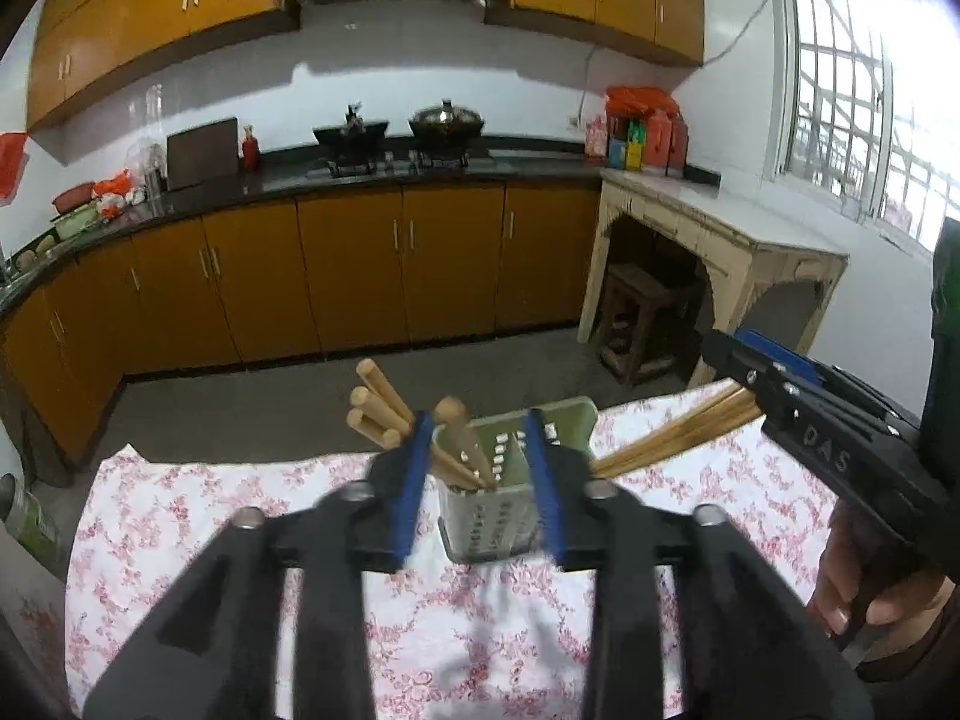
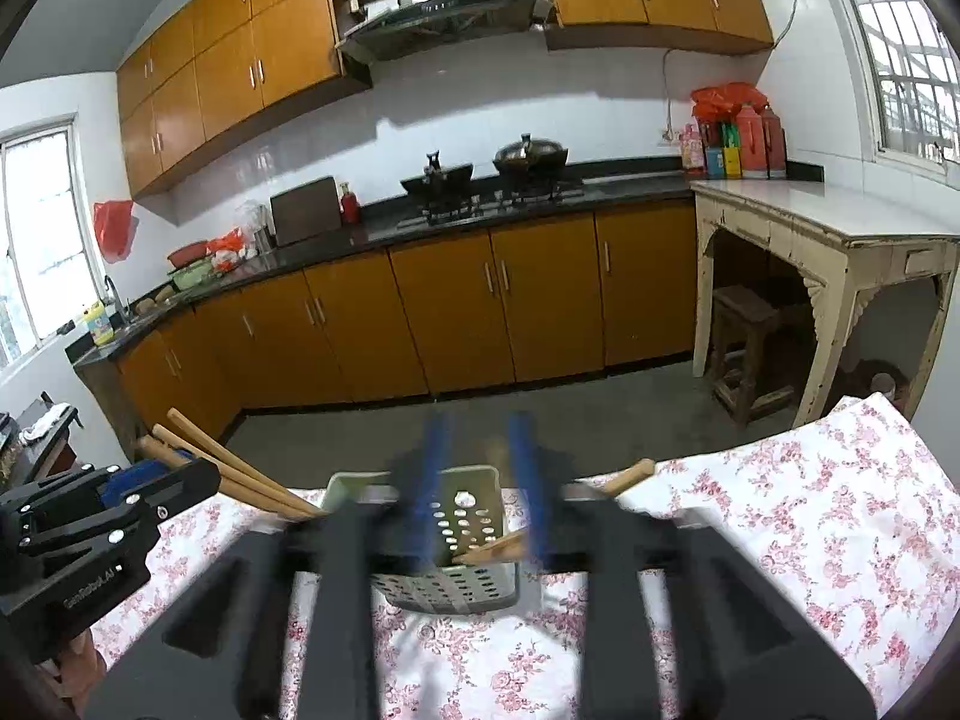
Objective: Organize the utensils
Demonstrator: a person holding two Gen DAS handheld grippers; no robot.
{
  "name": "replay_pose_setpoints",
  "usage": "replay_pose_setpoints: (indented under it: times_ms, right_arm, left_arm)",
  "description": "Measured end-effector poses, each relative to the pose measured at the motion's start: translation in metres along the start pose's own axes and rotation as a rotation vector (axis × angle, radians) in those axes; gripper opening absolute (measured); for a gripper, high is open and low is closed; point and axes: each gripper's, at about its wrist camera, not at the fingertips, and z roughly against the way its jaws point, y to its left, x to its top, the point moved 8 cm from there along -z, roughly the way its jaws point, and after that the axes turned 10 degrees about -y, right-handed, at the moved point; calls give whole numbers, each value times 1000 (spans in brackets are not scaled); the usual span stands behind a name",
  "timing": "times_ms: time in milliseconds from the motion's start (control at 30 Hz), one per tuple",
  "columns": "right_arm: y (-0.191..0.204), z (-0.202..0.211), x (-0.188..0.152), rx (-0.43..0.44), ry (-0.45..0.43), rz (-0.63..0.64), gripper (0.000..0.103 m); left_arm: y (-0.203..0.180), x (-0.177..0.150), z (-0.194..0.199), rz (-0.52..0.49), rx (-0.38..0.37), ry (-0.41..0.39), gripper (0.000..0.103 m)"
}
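The pale green perforated plastic holder [image 1: 489,516] of wooden chopsticks [image 1: 378,414] is standing between the released left tongs [image 1: 480,480]. The right tongs [image 2: 480,486] are gaping, blurred, over it on the floral-clothed counter [image 1: 240,498].

Chopsticks [image 2: 492,549] inside perforated holder [image 2: 462,540]

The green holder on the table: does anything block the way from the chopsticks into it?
Nothing visible does. The green holder is open on top, and chopsticks already lean inside it; both the left gripper and right gripper flank it with open jaws.
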Motion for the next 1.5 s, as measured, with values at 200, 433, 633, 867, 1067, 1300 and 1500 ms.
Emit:
replay_pose_setpoints:
  times_ms: [200,433,633,867,1067,1300,1500]
  right_arm:
    - [8,14,11,11,-50,21,51]
    - [13,91,23,31,-212,79,91]
    - [9,157,-17,15,-253,83,101]
    - [9,206,-77,-58,-211,131,101]
    - [15,239,-126,-76,-192,193,101]
    - [9,246,-171,-59,-104,140,101]
    - [9,265,-189,-52,-112,148,101]
  left_arm:
    - [5,14,20,10,26,-61,47]
    - [13,11,84,13,51,-173,85]
    - [22,-42,148,-7,124,-215,99]
    - [22,-127,213,7,217,-206,99]
    - [13,-178,252,14,249,-190,99]
    - [7,-218,265,26,269,-158,99]
    - [2,-234,268,-7,291,-156,99]
